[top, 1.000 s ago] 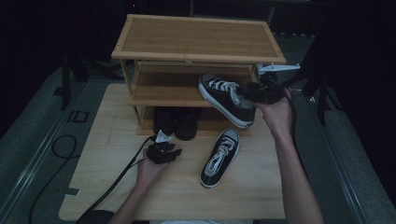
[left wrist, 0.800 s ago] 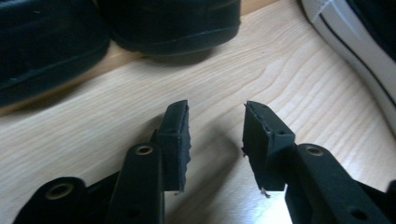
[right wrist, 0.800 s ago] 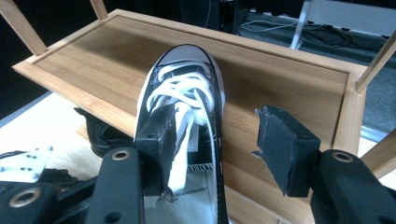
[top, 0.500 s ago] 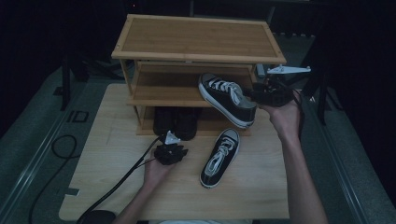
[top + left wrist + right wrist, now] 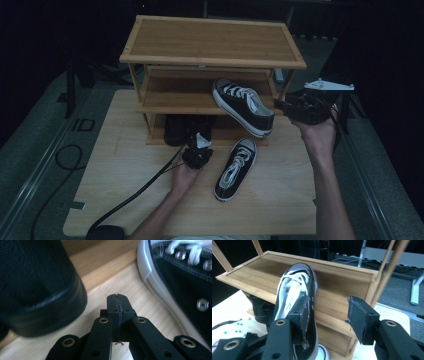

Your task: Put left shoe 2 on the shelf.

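Observation:
A black-and-white sneaker [image 5: 244,106] lies tilted on the bamboo rack's [image 5: 210,42] middle shelf, heel past the front edge. My right gripper [image 5: 280,106] hangs just right of that heel. In the right gripper view the gripper [image 5: 328,305] is open: one pad lies in front of the sneaker's [image 5: 294,285] heel side and the other stands free, with shelf wood in the gap. The matching sneaker [image 5: 235,170] lies flat on the table. My left gripper [image 5: 199,145] sits left of it, shut on nothing [image 5: 117,296], between a black shoe's toe [image 5: 37,290] and that sneaker [image 5: 185,290].
Dark shoes [image 5: 187,129] stand under the rack's lowest shelf, right ahead of the left gripper. The light wooden table [image 5: 125,165] carries the rack at its far side. The left gripper's black cable [image 5: 135,192] trails to the near left. Grey floor surrounds the table.
The left hand has slid forward and right toward the dark shoes under the rack. The right gripper has drawn off to the right, while the sneaker on the shelf has stayed put.

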`<act>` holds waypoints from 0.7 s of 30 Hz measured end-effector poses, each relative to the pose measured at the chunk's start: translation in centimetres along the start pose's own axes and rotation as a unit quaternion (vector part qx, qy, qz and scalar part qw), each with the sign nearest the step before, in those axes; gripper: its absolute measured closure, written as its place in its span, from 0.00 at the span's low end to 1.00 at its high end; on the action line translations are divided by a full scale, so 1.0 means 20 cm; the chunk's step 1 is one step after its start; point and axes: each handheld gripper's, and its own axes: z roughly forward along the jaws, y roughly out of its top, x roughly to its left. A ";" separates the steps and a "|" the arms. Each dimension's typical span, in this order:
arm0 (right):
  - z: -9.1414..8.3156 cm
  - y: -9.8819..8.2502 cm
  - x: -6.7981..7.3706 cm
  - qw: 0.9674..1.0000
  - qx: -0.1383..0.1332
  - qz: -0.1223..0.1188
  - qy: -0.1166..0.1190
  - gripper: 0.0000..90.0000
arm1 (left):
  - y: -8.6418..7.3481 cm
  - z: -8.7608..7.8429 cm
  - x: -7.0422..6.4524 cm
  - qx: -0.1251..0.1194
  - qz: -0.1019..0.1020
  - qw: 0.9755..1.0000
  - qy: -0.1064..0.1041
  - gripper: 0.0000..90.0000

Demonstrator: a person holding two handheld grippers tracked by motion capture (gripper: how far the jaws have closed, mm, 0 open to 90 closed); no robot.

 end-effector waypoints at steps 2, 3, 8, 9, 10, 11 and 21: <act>-0.02 -0.02 -0.01 1.000 -0.002 0.003 -0.006 0.57 | 0.03 0.02 -0.01 -0.009 -0.001 1.000 -0.002 1.00; -0.02 -0.03 -0.02 1.000 -0.003 0.005 -0.007 0.57 | 0.04 0.03 -0.02 -0.008 0.001 1.000 0.001 1.00; -0.04 -0.08 -0.04 1.000 0.009 0.000 -0.029 0.63 | 0.10 0.11 -0.06 -0.007 0.015 1.000 0.015 1.00; -0.04 -0.09 -0.04 0.999 0.012 -0.001 -0.030 0.64 | 0.12 0.12 -0.06 -0.007 0.015 1.000 0.019 1.00; -0.04 -0.10 -0.05 0.999 0.016 -0.003 -0.033 0.65 | 0.13 0.14 -0.07 -0.008 0.014 1.000 0.021 1.00; -0.05 -0.12 -0.05 0.999 0.016 -0.003 -0.035 0.66 | 0.14 0.16 -0.08 -0.015 0.007 1.000 0.022 1.00; -0.08 -0.25 -0.03 0.997 0.051 -0.037 -0.034 0.96 | 0.24 0.32 -0.11 0.002 0.006 0.999 0.045 1.00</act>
